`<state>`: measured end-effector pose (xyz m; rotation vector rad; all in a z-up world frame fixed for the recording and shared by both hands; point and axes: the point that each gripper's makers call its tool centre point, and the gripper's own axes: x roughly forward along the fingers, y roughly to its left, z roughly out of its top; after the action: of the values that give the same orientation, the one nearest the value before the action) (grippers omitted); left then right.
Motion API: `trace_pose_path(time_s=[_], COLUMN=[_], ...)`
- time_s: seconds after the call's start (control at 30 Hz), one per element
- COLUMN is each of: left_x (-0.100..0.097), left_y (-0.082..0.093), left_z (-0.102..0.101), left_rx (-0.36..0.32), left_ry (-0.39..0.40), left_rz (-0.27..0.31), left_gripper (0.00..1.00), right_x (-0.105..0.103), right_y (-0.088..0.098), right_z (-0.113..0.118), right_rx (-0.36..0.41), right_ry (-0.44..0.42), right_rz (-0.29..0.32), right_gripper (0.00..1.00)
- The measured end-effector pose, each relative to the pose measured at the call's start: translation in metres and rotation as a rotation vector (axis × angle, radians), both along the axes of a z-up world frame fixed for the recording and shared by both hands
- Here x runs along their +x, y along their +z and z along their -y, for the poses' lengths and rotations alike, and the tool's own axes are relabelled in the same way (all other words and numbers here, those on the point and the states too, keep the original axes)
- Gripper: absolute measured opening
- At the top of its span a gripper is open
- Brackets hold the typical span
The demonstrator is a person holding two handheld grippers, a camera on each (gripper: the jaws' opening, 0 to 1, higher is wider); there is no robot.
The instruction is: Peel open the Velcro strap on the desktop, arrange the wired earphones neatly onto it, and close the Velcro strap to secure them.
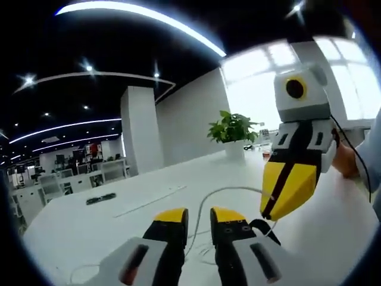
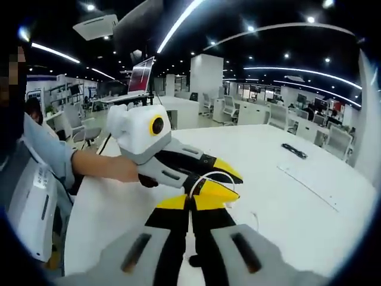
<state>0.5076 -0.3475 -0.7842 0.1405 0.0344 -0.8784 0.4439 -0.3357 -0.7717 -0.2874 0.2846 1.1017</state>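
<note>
You held the left hand-held gripper point(image 1: 199, 215), with its black and yellow jaws, low over the wide white surface point(image 1: 89, 232), and its two yellow tips stood a little apart with a narrow gap between them; in the left gripper view nothing sat in that gap. In the right gripper view this same gripper point(image 2: 229, 182) came in from the left, your hand point(image 2: 122, 169) behind it, and a loop of the thin white earphone cable point(image 2: 209, 175) arched between its yellow tips, but I cannot tell if the jaws pinched it. The right hand-held gripper point(image 2: 191, 202) had its jaws almost together, their yellow tips nearly touching, right under the tips of the left one; whether it had hold of the cable I cannot tell. In the left gripper view the right gripper point(image 1: 289, 190) pointed down at the surface just beside the left jaws, and the white cable point(image 1: 229, 190) curved from behind it across the surface and passed down between the left jaws. A dark looped piece point(image 1: 260, 226) lay near the right jaw of the left gripper; it could be the Velcro strap, but this is not clear. Farther away on the surface lay a small flat black object point(image 1: 100, 198) and stood a green potted plant point(image 1: 232, 128).
</note>
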Motion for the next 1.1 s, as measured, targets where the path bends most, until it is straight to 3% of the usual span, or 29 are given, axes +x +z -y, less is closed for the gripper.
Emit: trace_pose_path(time_s=[0.57,1.1], left_x=[0.001,0.003], left_y=[0.000,0.003], left_z=[0.006,-0.004], left_rx=[-0.004,-0.009], left_ry=[-0.013,-0.002], left_rz=[0.002,0.008], left_gripper=[0.12,0.07], right_x=[0.002,0.006], right_y=[0.000,0.000], right_z=[-0.001,0.001], right_rx=[0.006,0.001], right_ry=[-0.002,-0.019], right_rz=[-0.001,0.008], right_gripper=[0.04,0.04])
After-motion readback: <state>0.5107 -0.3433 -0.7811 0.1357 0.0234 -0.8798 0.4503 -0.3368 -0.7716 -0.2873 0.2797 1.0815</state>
